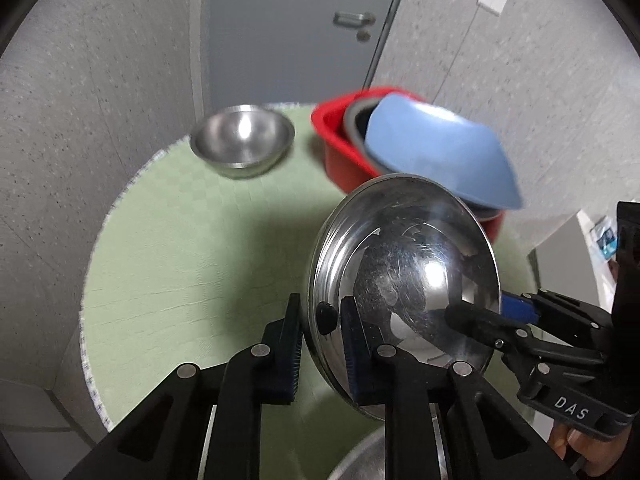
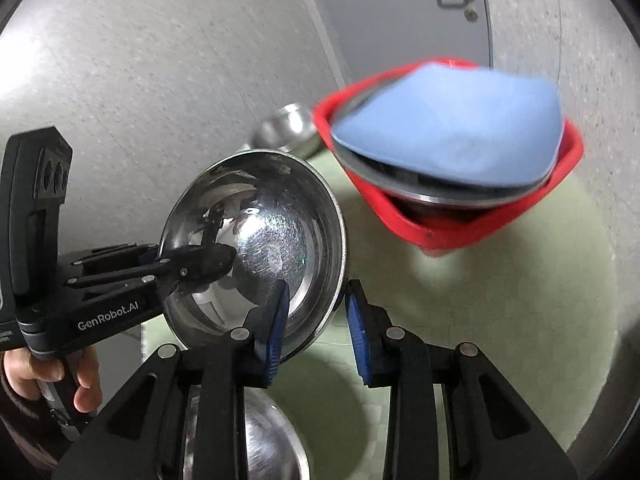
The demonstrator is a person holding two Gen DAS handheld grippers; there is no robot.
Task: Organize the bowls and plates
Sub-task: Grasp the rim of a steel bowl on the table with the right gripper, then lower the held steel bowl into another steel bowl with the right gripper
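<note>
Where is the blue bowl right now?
The pale blue bowl lies upside down atop the dishes stacked in the red plastic tub, at the green mat's far right, beyond the shiny steel bowl both tools straddle.
</note>
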